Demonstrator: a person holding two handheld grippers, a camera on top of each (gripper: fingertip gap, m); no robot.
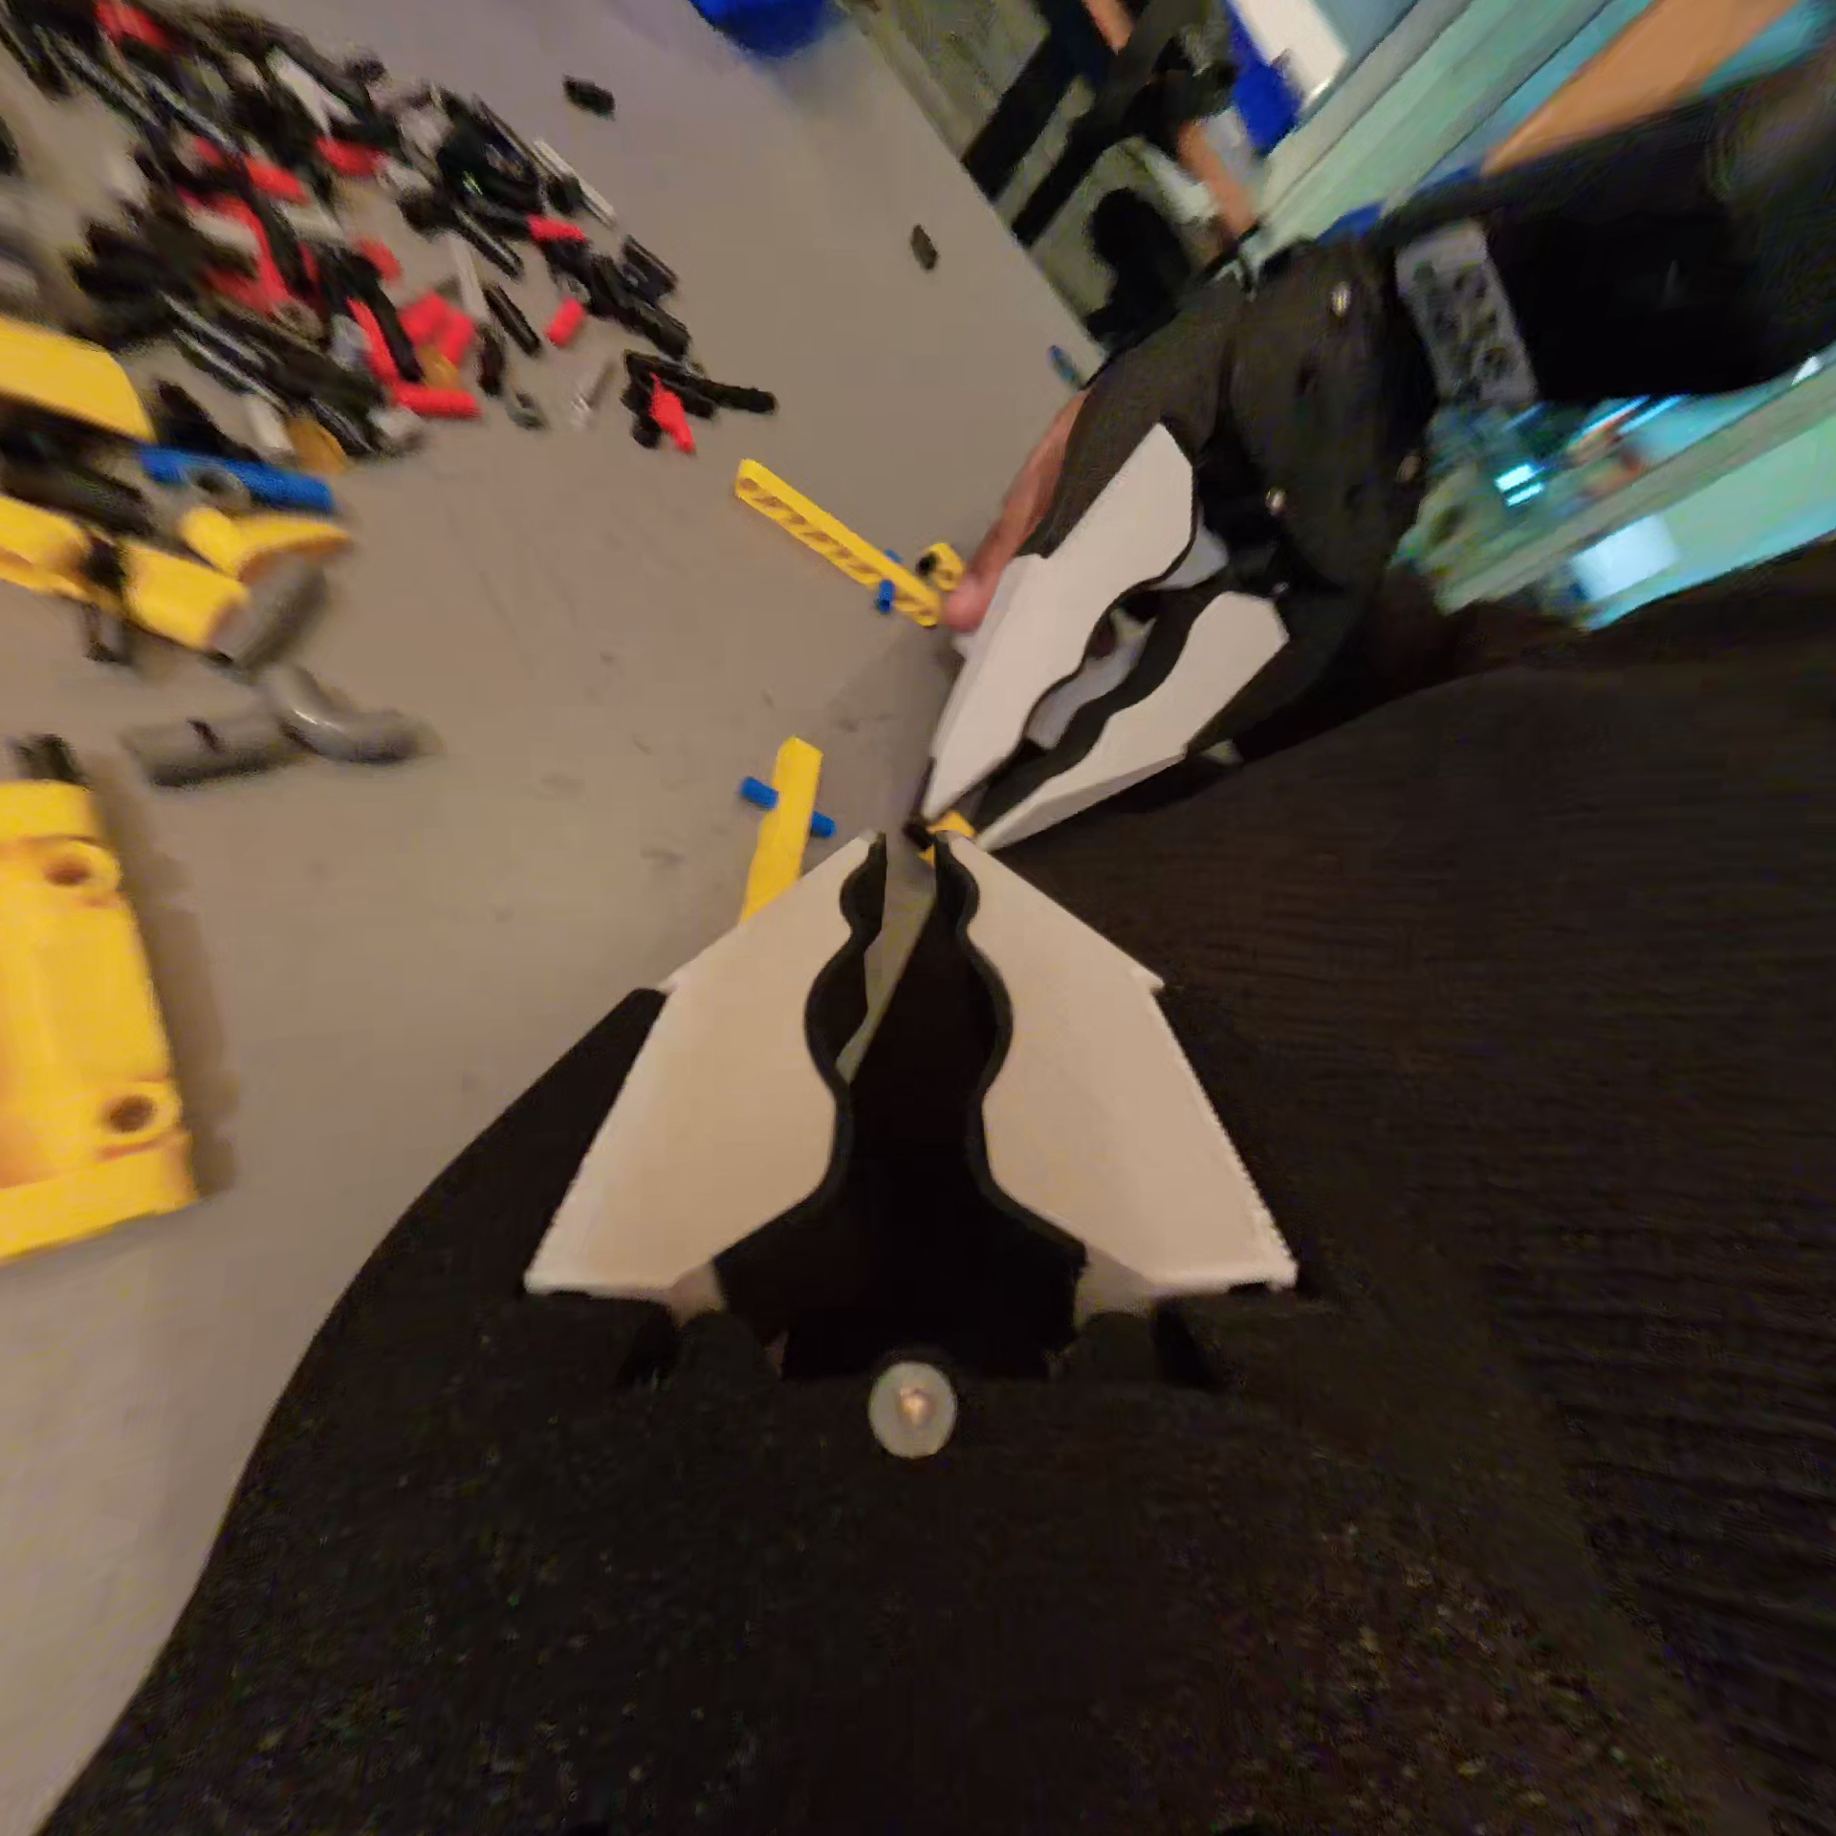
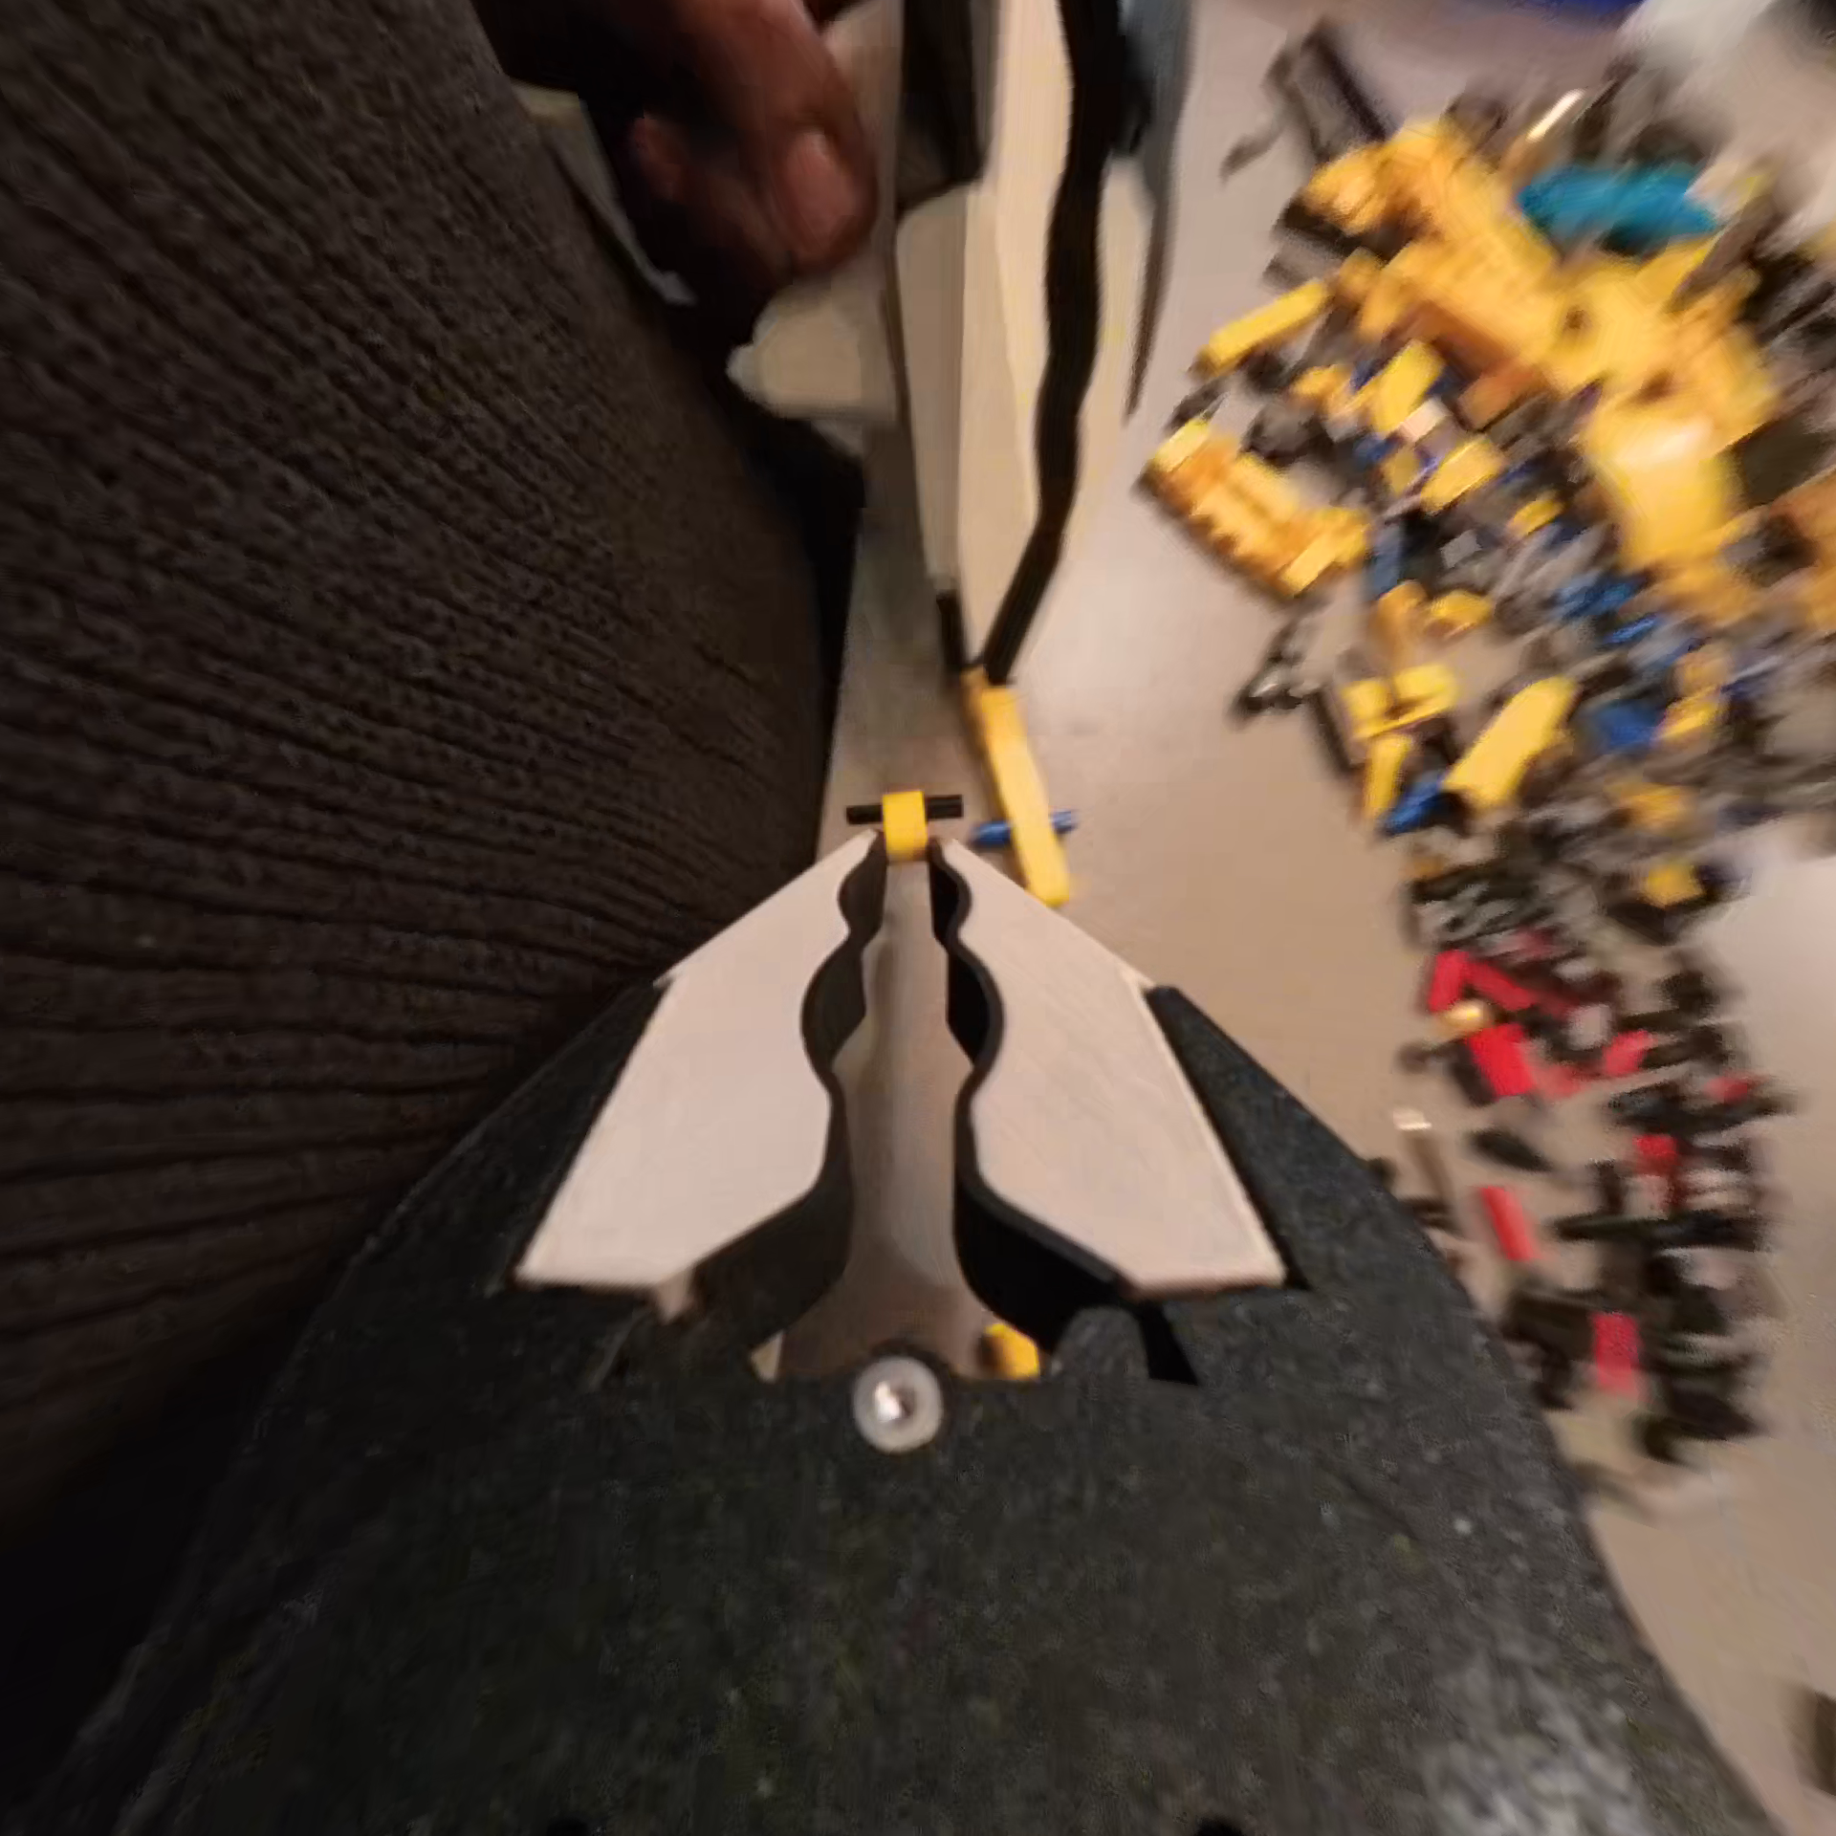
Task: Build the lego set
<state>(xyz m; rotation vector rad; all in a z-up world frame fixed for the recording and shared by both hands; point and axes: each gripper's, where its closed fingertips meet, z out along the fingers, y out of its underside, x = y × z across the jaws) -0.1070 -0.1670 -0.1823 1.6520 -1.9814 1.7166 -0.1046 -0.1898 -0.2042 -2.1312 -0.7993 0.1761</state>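
My right gripper (image 2: 906, 844) is shut on a small yellow connector (image 2: 902, 823) with a black pin through it, held just above the grey table (image 2: 1143, 795). My left gripper (image 1: 909, 842) has its jaws almost together, and I see nothing clearly between them. The two grippers meet tip to tip; the right gripper (image 1: 944, 817) shows in the left wrist view with the yellow connector (image 1: 949, 825). A yellow beam with blue pins (image 1: 787, 825) lies on the table beside my left finger, its near end hidden under it. It also shows in the right wrist view (image 2: 1018, 785), at the left gripper's tip (image 2: 986, 668).
A second yellow beam (image 1: 835, 541) lies by a hand (image 1: 994, 541). A pile of black and red pieces (image 1: 298, 248) and big yellow parts (image 1: 79, 1043) fill the left. Grey curved pieces (image 1: 338, 725) lie nearby. Dark knit clothing (image 2: 298, 596) borders the table edge. Less than 4 cm separates the two grippers' tips.
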